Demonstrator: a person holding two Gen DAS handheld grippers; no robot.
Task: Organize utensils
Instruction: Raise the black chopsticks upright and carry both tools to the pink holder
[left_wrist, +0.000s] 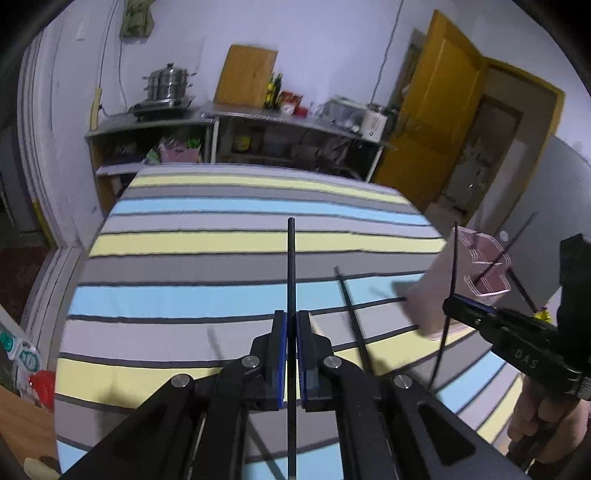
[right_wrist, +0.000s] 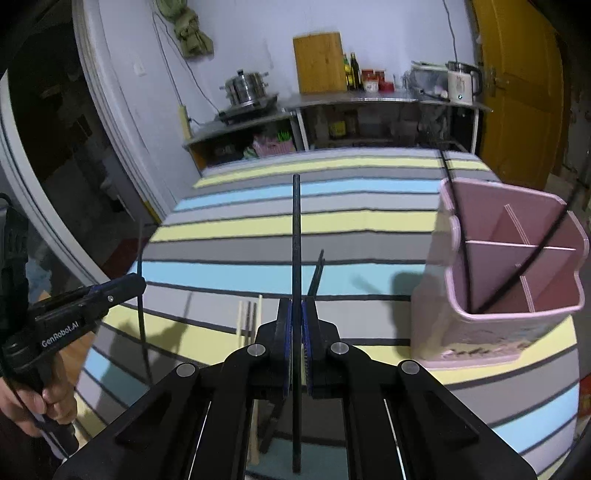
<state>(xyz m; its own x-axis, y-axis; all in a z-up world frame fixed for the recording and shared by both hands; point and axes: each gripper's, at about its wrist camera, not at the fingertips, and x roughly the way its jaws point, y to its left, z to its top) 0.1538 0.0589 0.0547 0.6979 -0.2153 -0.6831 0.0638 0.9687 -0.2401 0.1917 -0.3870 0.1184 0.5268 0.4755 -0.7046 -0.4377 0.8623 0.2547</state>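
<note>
My left gripper (left_wrist: 291, 314) is shut on a black chopstick (left_wrist: 291, 258) that sticks out ahead over the striped tablecloth (left_wrist: 221, 240). My right gripper (right_wrist: 296, 301) is shut on another black chopstick (right_wrist: 296, 221). Each gripper shows in the other's view, the right gripper (left_wrist: 448, 305) beside the pink utensil holder (left_wrist: 430, 295) and the left gripper (right_wrist: 138, 282) at the far left. The holder (right_wrist: 436, 310) stands right of my right gripper, with two black chopsticks (right_wrist: 532, 258) leaning in its compartments. A black chopstick (left_wrist: 351, 317) lies loose on the cloth.
Pale wooden chopsticks (right_wrist: 241, 317) and dark ones (right_wrist: 317, 275) lie on the cloth just ahead of my right gripper. Behind the table stand shelves with a steel pot (left_wrist: 168, 83), a cutting board (left_wrist: 245, 75) and bottles. A yellow door (left_wrist: 428, 129) is at the back right.
</note>
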